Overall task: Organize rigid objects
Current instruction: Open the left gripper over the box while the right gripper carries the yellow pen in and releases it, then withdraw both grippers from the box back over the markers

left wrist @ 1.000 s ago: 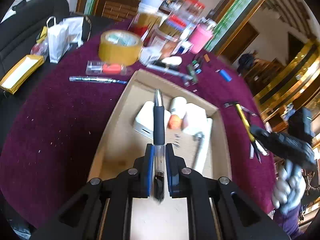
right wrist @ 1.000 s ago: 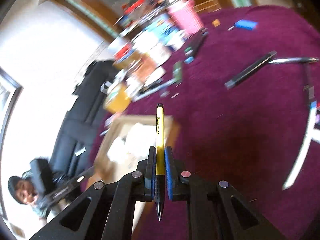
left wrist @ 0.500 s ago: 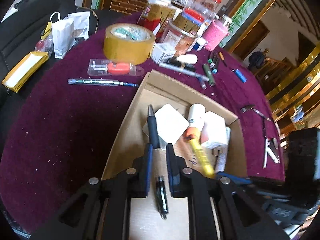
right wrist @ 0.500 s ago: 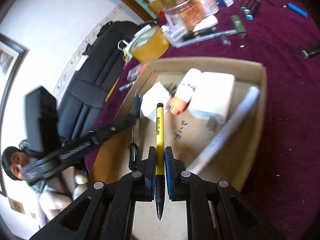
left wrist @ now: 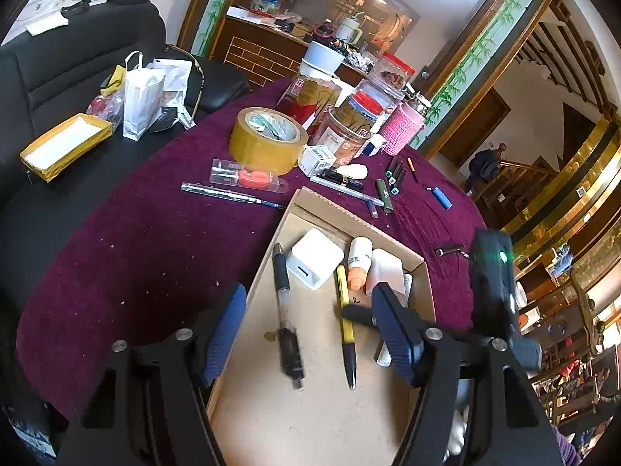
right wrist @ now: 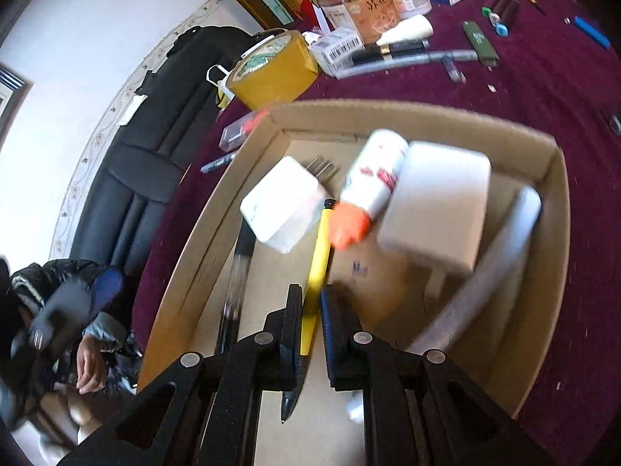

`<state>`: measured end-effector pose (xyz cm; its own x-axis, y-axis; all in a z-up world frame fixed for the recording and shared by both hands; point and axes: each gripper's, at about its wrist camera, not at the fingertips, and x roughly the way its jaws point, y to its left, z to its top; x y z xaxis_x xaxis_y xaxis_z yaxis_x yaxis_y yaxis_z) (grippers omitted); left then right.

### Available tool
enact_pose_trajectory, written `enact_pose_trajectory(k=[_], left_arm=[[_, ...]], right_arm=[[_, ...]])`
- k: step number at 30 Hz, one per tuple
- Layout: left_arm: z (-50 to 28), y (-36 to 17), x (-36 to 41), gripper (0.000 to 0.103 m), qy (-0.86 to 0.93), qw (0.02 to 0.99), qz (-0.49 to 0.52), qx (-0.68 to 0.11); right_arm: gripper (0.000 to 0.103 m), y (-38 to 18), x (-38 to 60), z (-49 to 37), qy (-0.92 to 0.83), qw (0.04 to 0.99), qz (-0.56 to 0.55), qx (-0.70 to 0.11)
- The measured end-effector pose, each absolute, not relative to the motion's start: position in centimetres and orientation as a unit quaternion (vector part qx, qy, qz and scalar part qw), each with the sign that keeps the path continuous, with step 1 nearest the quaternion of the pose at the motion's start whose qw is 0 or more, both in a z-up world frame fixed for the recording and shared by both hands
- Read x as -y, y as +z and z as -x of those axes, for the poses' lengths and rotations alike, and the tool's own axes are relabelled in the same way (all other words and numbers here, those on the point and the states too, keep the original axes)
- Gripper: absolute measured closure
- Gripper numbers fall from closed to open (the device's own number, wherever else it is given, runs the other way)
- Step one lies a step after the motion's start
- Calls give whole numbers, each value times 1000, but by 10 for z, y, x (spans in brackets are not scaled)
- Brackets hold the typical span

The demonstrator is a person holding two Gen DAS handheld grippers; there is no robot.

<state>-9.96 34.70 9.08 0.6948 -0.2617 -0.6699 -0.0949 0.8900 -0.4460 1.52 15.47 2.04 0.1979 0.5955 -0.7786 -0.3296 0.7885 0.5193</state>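
A cardboard box lies on the purple tablecloth. In it are a white charger, a white bottle with an orange cap, a white block and a black pen. My left gripper is open wide above the box, empty. My right gripper is low inside the box, its jaws slightly apart around a yellow pen that rests on the box floor; the pen also shows in the left wrist view.
On the cloth beyond the box lie a tape roll, a packaged red tool, a long pen, jars, a pink cup, markers and a blue lighter. A black sofa stands at left.
My left gripper opened wide and dropped the black pen into the box. My right gripper lowered into the box, laid the yellow pen down and loosened its jaws.
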Motion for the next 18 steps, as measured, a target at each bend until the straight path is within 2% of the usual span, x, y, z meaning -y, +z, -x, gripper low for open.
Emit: enact_pose_trajectory(k=[7, 9, 11, 13, 18], left_arm=[[106, 87, -347, 31, -43, 887, 238, -393], [108, 85, -345, 26, -42, 885, 239, -397], [109, 82, -340, 25, -45, 882, 241, -402], [109, 80, -334, 25, -51, 880, 241, -407], [114, 78, -312, 25, -64, 877, 234, -414]], right_arm=[[90, 34, -147, -25, 308, 768, -125, -548], [79, 46, -132, -21, 315, 773, -132, -535], [58, 56, -115, -17, 312, 785, -135, -518], [48, 67, -93, -8, 304, 802, -136, -497], [35, 86, -32, 14, 268, 844, -130, -447]])
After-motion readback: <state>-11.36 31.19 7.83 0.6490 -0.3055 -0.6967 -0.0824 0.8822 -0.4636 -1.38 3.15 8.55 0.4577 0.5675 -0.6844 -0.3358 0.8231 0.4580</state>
